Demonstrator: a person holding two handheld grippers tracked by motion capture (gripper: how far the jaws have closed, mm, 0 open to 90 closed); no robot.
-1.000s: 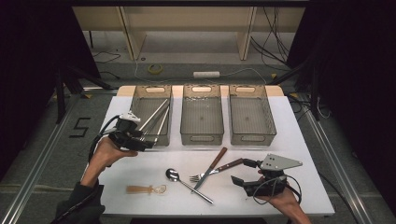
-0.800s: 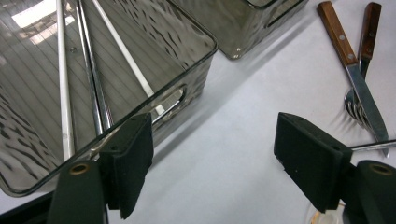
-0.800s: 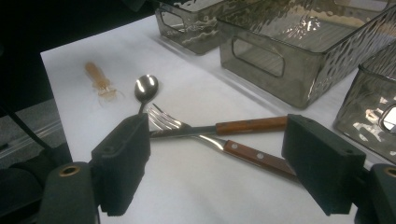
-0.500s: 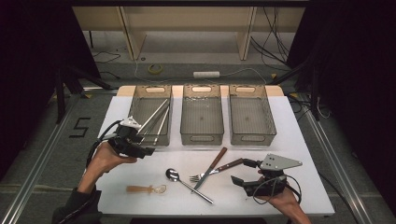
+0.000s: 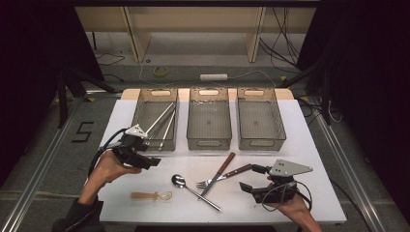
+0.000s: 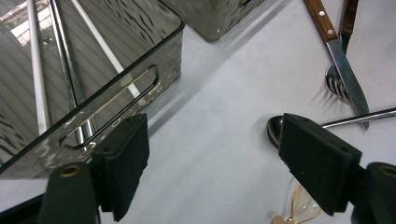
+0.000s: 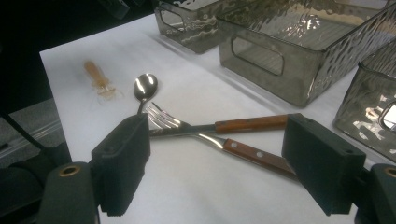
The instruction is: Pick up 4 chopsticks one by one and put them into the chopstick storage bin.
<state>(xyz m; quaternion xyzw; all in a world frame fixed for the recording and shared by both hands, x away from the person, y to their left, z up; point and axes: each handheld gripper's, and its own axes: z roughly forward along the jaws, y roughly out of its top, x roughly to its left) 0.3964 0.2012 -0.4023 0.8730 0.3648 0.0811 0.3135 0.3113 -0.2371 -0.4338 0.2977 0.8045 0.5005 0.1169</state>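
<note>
White bench (image 5: 309, 159) carries three bins; chopsticks (image 5: 162, 121) lie in the left bin (image 5: 141, 112). Left tongs (image 5: 153, 162) have just been opening, empty, near the spoon (image 5: 193, 189). Right tongs (image 5: 247, 179) gape empty by the crossed fork (image 5: 218, 179) and knife (image 5: 218, 173): one pinch could drag both.

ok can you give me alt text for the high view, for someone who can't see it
A person's two hands each hold a gripper over a white table: the left gripper open by the left bin of metal rods, the right gripper open near a crossed fork and knife. A spoon and two empty bins sit between.
</note>
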